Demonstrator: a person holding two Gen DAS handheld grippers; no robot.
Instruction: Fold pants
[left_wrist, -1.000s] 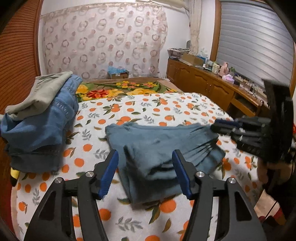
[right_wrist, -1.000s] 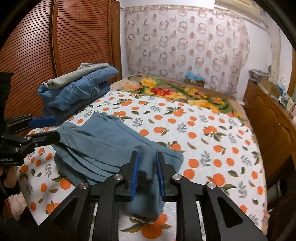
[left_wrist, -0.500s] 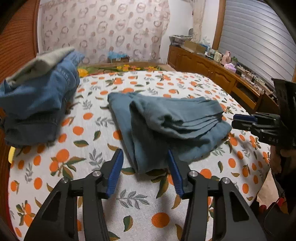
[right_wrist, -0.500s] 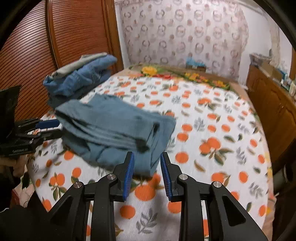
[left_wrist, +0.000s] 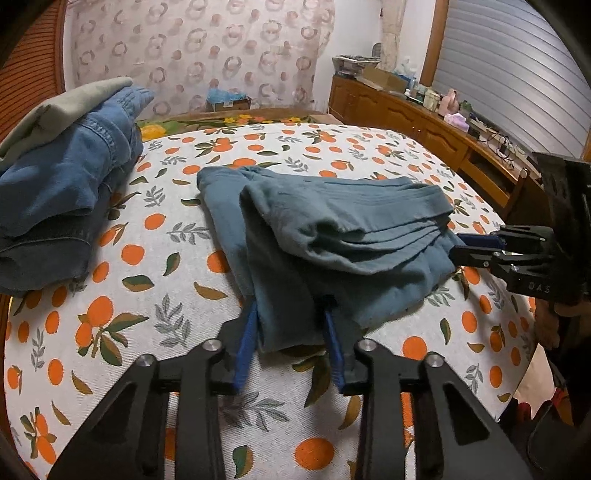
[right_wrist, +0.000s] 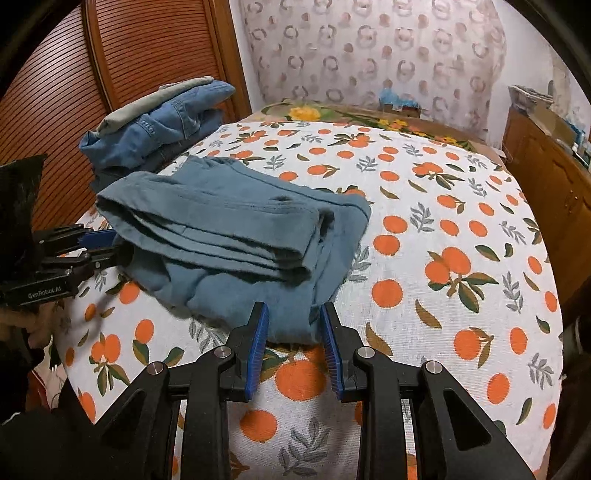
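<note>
Left tongs (left_wrist: 290, 332) parted astride pants (left_wrist: 332, 240), right tongs (right_wrist: 293, 332) likewise, "GenRobot.AI" lettering

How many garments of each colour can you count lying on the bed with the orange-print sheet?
Teal-blue folded cotton pants: 1
Blue denim garments in the stack by the wooden doors: at least 1; the dark layers beneath cannot be told apart
Grey-green folded garment on top of that stack: 1
Total: at least 3 garments
</note>
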